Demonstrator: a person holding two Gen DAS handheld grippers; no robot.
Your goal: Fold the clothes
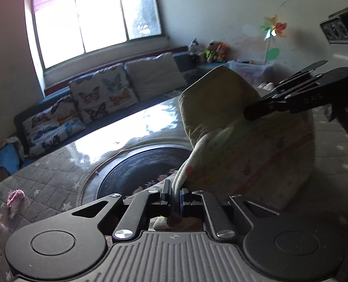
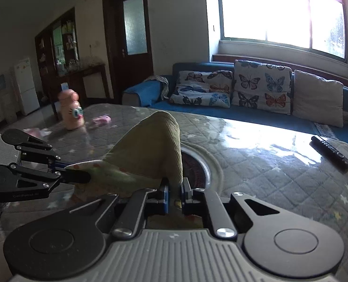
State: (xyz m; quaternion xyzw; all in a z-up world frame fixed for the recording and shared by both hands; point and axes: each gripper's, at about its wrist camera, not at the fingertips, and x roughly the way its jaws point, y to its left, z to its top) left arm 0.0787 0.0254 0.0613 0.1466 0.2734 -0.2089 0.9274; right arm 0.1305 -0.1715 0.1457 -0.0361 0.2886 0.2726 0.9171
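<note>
A small yellow-green ribbed garment (image 1: 220, 98) with a pale printed lining hangs lifted above the quilted table (image 1: 56, 178). My left gripper (image 1: 175, 196) is shut on one edge of it. My right gripper (image 2: 174, 196) is shut on another edge of the garment (image 2: 150, 150). The cloth arches up between the two grippers. The right gripper also shows in the left wrist view (image 1: 251, 112), clamped on the cloth's far side. The left gripper also shows in the right wrist view (image 2: 80, 176), pinching the pale hem.
The table has a shiny cover and a dark round inset (image 1: 141, 169). A pink bottle (image 2: 71, 110), pink cloth bits (image 2: 102, 119) and a black remote (image 2: 330, 151) lie on it. A blue sofa with butterfly cushions (image 2: 263, 87) stands behind, under the window.
</note>
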